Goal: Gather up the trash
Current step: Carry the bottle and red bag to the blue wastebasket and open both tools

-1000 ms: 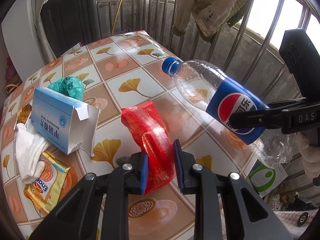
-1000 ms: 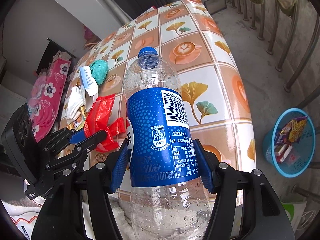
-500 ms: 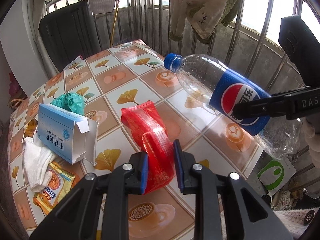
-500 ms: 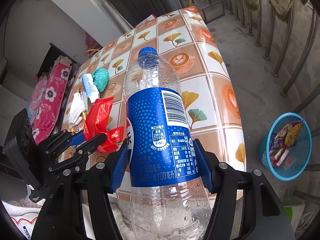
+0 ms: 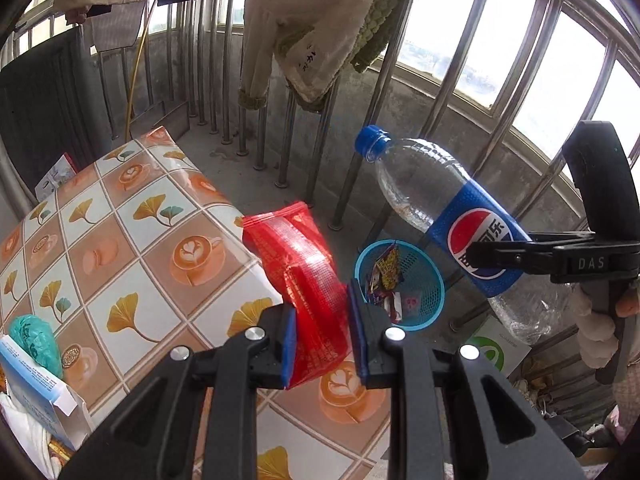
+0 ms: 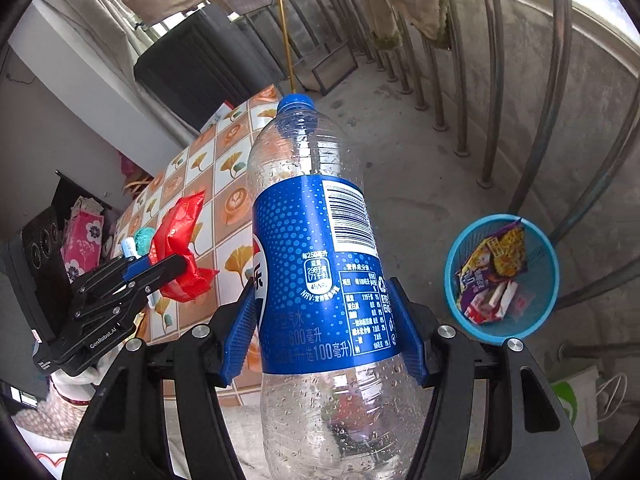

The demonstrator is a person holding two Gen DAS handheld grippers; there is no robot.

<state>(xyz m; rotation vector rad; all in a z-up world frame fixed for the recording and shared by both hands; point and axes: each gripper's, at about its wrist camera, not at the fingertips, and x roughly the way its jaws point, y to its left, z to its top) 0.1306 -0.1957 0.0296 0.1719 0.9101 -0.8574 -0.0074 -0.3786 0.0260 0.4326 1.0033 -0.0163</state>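
A red wrapper (image 5: pixel 304 280) was pinched between the pads of the left gripper (image 5: pixel 322 334), held over the edge of the tiled table (image 5: pixel 132 236). An empty bottle (image 6: pixel 320 280) was clamped at its blue label by the right gripper (image 6: pixel 324 328), cap forward. A blue basket (image 6: pixel 548 264) holding wrappers was seen on the floor just beyond the table, below both grippers.

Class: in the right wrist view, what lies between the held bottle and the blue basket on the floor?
Only bare concrete floor separates the bottle from the basket.
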